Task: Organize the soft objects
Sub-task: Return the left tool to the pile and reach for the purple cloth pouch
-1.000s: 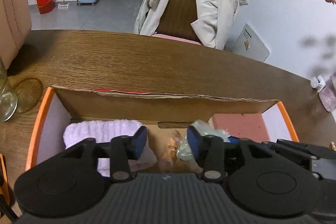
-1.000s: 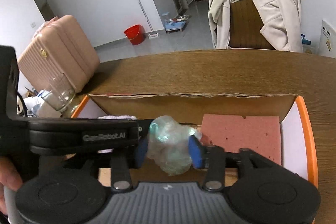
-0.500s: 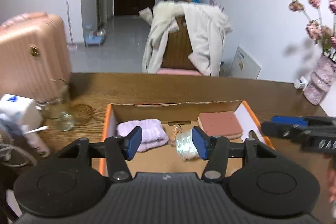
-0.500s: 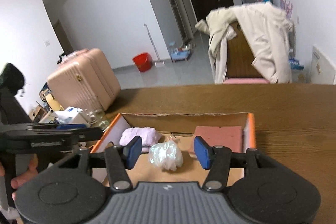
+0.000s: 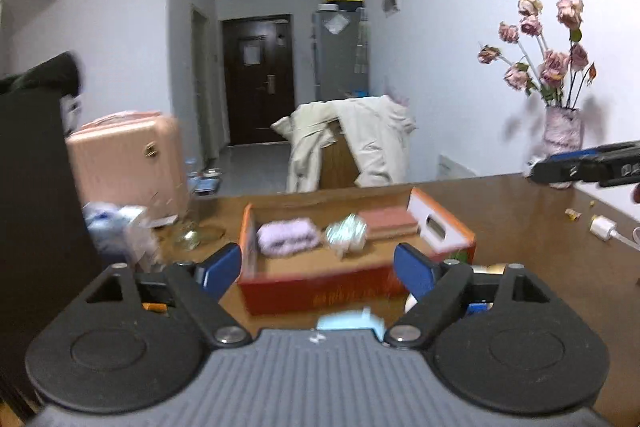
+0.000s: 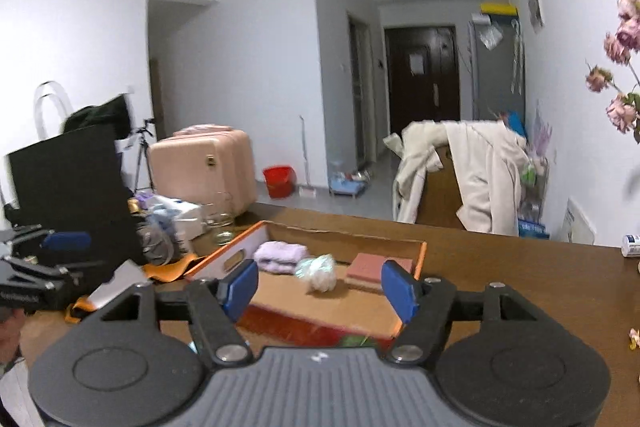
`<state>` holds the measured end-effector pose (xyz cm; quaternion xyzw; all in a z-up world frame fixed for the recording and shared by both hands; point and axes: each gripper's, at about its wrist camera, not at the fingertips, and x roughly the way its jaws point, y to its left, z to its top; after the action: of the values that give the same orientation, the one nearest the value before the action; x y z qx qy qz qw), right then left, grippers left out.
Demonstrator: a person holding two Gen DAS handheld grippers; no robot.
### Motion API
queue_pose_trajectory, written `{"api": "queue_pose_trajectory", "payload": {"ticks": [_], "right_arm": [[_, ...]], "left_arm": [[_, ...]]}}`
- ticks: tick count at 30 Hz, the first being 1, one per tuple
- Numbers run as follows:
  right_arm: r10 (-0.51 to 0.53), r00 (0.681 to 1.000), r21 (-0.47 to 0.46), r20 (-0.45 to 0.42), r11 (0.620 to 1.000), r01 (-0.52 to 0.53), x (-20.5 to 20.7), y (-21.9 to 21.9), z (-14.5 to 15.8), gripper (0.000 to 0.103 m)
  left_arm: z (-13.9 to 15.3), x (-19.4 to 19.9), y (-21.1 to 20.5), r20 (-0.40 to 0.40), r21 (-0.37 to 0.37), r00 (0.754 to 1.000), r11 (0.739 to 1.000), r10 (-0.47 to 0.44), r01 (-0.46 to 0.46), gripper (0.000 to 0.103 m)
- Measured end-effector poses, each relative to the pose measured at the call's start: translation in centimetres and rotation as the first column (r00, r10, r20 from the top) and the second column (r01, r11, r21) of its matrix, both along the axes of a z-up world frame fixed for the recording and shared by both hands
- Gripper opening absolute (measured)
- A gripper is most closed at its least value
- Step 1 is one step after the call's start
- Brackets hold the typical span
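While its jaws are opening wide with nothing between them, the left hand-held gripper (image 5: pixel 317 267) hangs above the near edge of the bench (image 5: pixel 520 227), and the orange-sided cardboard box (image 5: pixel 352 287) sits just ahead of its 2 blue pads. Inside that box lie 3 soft things in a row: 1 lilac towel (image 5: pixel 286 235) toward the left pad, 1 crumpled clear plastic bag (image 5: pixel 346 233) straight ahead, and 1 pink sponge (image 5: pixel 386 221) toward the right pad. The bag lies between the other 2, touching or nearly touching each.

The right hand-held gripper (image 6: pixel 318 289) is likewise opening and grips nothing. From its own camera the same box (image 6: pixel 236 259) lies ahead and slightly left, holding the same 3 items: towel (image 6: pixel 280 257), bag (image 6: pixel 320 271), sponge (image 6: pixel 374 267). Its fingertips show at the far right of the left camera's view (image 5: pixel 560 169), well apart from the box.

Beyond the box and left of the left hand-held gripper stand 1 glass jar (image 5: pixel 192 223) and 1 pink suitcase (image 5: pixel 124 163). Farther right on the bench is 1 vase (image 5: pixel 560 135) of dried roses. Behind the bench, 1 chair (image 5: pixel 336 159) carries 1 cream coat (image 5: pixel 372 143). 1 white charger plug (image 5: pixel 604 229) lies right of the left hand-held gripper.
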<state>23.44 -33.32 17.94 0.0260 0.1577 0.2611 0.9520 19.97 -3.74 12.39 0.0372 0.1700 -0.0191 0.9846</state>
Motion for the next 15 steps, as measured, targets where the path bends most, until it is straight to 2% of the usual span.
{"api": "queue_pose_trajectory", "payload": {"ticks": [1, 2, 6, 8, 11, 15], "right_arm": [[0.003, 1.000, 0.004, 0.018, 1.000, -0.004, -1.3, -0.1, -0.9, 0.078], [-0.003, 1.000, 0.010, 0.031, 1.000, 0.003, -2.7, 0.0, -2.1, 0.081], [-0.030, 0.998, 0.036, -0.055, 0.999, 0.032, -6.4, 0.2, -6.8, 0.081], [0.007, 0.996, 0.031, -0.091, 0.999, -0.005, -7.1, 0.2, -7.9, 0.081], [-0.003, 0.994, 0.012, -0.113, 1.000, 0.005, -7.2, 0.3, -8.3, 0.080], [-0.013, 0.993, 0.046, -0.121, 0.999, 0.019, -6.0, 1.1, -8.2, 0.074]], "left_arm": [[-1.0, -1.2, 0.0, 0.004, -0.006, 1.000, 1.000, 0.031, -0.031, 0.088], [-2.2, -2.6, 0.0, 0.007, -0.013, 0.998, 0.997, 0.070, -0.070, 0.089], [-6.0, -6.4, 0.2, -0.045, -0.071, 0.985, 0.983, 0.168, -0.170, 0.089], [-6.9, -7.2, 0.1, -0.067, -0.080, 0.985, 0.983, 0.160, -0.165, 0.089], [-7.6, -7.3, -1.2, -0.072, -0.044, 0.990, 0.991, 0.124, -0.127, 0.090], [-8.9, -4.7, -3.5, -0.101, -0.100, 0.995, 0.995, 0.018, -0.028, 0.092]]}}
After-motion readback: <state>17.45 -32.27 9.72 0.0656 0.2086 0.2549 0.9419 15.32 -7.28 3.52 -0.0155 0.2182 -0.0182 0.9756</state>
